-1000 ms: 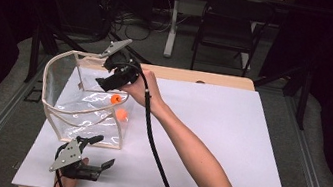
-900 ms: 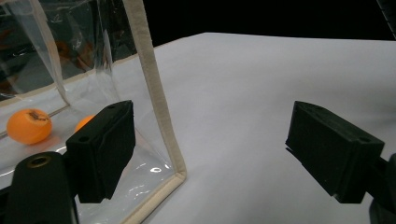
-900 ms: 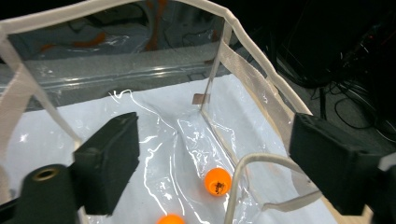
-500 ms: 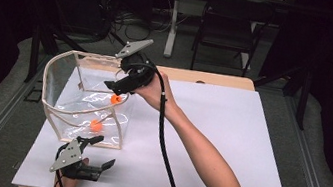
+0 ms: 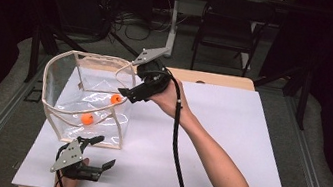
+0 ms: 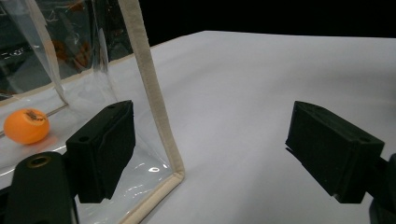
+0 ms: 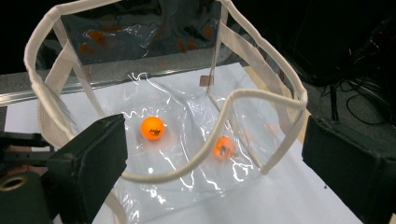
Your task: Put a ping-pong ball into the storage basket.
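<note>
Balls lie in the clear bag under my wide-open right gripper; drop step looks done, so next I withdraw, left gripper wide, idle beside it.

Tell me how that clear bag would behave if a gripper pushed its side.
The clear bag would probably buckle: its film is wrinkled and its rim already sags. It looks light, so it may slide. The orange balls inside would likely roll.
</note>
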A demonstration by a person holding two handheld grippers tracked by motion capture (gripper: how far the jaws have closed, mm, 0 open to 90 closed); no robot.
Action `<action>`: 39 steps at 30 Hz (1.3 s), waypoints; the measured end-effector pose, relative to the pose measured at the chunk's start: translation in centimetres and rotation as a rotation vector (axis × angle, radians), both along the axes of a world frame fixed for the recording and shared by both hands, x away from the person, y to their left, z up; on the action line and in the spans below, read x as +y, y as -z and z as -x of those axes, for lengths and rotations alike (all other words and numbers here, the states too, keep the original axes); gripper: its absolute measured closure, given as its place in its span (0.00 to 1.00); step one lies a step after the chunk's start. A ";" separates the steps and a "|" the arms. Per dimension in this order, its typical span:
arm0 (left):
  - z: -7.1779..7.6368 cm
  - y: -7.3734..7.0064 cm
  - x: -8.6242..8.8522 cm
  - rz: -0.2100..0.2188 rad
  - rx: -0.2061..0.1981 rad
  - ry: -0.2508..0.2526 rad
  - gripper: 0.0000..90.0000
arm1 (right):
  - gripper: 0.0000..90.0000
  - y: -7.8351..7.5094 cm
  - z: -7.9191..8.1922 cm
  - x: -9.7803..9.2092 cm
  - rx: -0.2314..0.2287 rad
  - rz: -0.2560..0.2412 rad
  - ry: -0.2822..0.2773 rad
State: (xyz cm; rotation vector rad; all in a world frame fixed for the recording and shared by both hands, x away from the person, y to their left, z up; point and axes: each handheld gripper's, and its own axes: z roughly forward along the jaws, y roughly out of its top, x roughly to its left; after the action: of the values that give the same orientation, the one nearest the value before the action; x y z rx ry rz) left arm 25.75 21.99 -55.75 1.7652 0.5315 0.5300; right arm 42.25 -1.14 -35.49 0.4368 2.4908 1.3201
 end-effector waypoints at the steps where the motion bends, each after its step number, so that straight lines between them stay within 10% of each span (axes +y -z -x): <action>1: 0.0 0.0 0.0 0.000 0.001 0.000 0.17 | 0.07 0.1 0.0 -0.3 0.002 -0.003 0.000; 39: 0.1 -0.1 0.0 0.011 -0.004 0.000 0.17 | 0.00 4.5 2.0 -7.4 0.055 0.040 0.081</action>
State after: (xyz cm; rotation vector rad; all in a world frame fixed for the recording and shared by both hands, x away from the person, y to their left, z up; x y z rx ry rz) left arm 25.64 22.01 -55.67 1.7538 0.5308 0.5298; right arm 40.22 -8.49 -40.01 0.5658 2.5105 1.2417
